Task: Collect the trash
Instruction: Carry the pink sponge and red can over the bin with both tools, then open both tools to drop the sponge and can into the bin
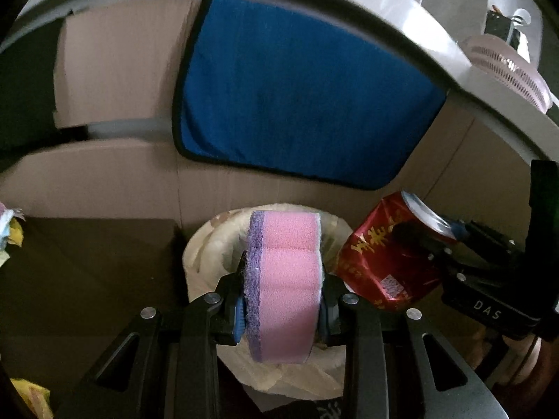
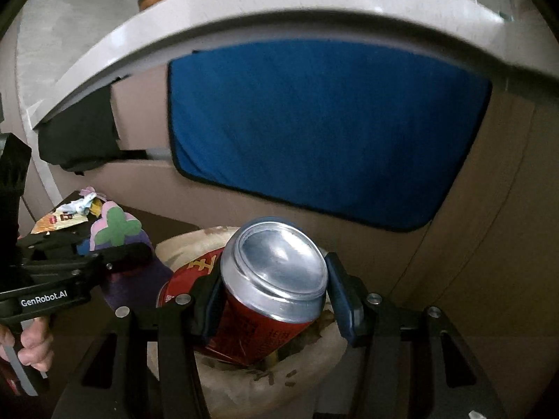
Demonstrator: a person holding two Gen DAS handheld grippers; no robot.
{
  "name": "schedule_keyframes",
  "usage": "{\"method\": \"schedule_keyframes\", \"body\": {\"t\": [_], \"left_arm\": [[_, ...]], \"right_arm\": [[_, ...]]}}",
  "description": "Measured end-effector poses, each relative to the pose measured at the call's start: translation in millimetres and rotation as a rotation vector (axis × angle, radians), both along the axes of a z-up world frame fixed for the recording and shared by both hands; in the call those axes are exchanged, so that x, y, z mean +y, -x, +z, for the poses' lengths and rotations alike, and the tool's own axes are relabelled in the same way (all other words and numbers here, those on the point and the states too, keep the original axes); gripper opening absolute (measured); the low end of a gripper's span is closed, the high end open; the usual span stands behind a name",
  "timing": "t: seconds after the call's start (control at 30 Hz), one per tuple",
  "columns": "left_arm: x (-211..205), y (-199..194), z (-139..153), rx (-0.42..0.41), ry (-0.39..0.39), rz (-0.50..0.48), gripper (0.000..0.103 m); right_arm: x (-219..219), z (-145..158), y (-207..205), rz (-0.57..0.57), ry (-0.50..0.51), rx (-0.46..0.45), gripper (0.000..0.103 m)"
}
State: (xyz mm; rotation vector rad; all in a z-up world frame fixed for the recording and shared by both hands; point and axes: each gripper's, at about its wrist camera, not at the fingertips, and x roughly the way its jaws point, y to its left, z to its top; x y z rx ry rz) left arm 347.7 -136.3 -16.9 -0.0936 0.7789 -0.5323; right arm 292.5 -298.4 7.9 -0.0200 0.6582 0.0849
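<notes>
My left gripper [image 1: 283,300] is shut on a pink sponge [image 1: 286,279] with a purple scrub side, held upright over the mouth of a beige bag-lined bin [image 1: 206,244]. My right gripper [image 2: 276,296] is shut on a crumpled red drink can [image 2: 276,279] with a silver end, held over the same bin [image 2: 258,384]. The can also shows in the left wrist view [image 1: 387,255], held by the right gripper at the sponge's right. The left gripper shows at the left of the right wrist view [image 2: 115,255], holding the sponge [image 2: 115,230].
A blue cloth [image 1: 300,94] hangs on a cardboard wall [image 1: 115,70] behind the bin, under a white table edge [image 2: 244,10]. Crumpled wrappers [image 2: 70,209] lie on a dark surface at the left. A pink fan [image 1: 506,66] stands at the upper right.
</notes>
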Motion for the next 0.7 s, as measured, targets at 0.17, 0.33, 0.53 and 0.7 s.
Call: {"method": "schedule_keyframes", "body": {"t": [0.17,0.33,0.53,0.7], "left_arm": [[-4,-11,-15,0.047,0.012,-0.009,0.032],[-3,-24,-26,0.091,0.038,-0.009,0.032],[1,-33,-35,0.141,0.080,-0.021,0.037],[9,-34,-30,0.137,0.127,-0.021,0.054]], "right_arm": [[-5,-12,-7,-0.014,-0.001,0.020,0.049],[-8,-20,-14,-0.026,-0.014,0.037,0.049],[-10,-29,-19,-0.036,-0.027,0.051,0.050],[-10,-33,-19,-0.042,-0.031,0.050,0.065]]}}
